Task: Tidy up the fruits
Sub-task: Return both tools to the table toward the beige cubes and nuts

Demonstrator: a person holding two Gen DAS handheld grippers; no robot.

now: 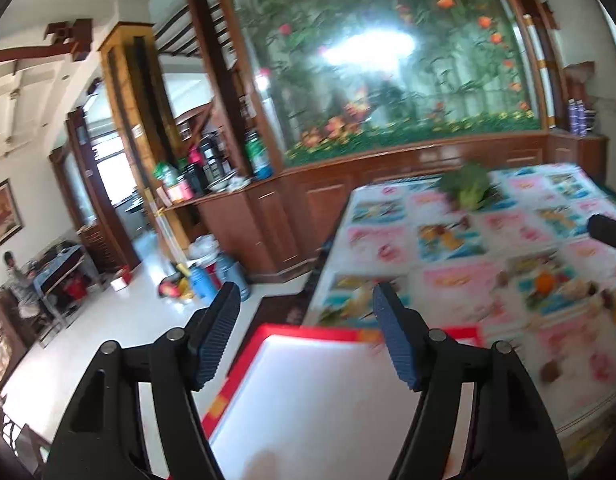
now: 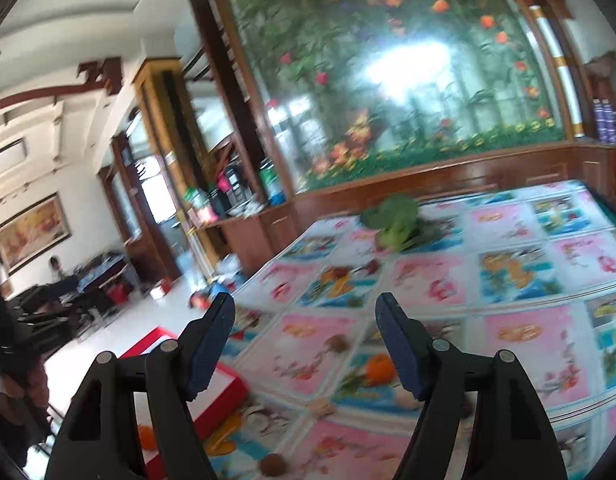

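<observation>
On the counter (image 2: 507, 248), covered by a patterned cloth of pink and blue fruit squares, lie several loose fruits. Orange (image 2: 379, 369) sits near the front edge, between the right tongs' fingers as seen from the right wrist, but well beyond them and untouched. Small brown fruits: one (image 2: 272, 465) at the near edge, one (image 2: 336, 343) further in. Leafy green vegetable (image 2: 395, 222) lies at the far side, near the wooden cabinet wall.

Red box (image 1: 308, 392) with white inside sits at the counter's left end. A second orange fruit (image 2: 146, 437) lies inside it; view blurred.

Left tongs (image 1: 308, 312) hover above the red box, jaws apart, nothing between them. Right tongs (image 2: 306, 322) hover over the cloth, jaws apart, empty. A tip of the right tongs shows at the right edge of the left-wrist view.

Both views are motion-blurred.
</observation>
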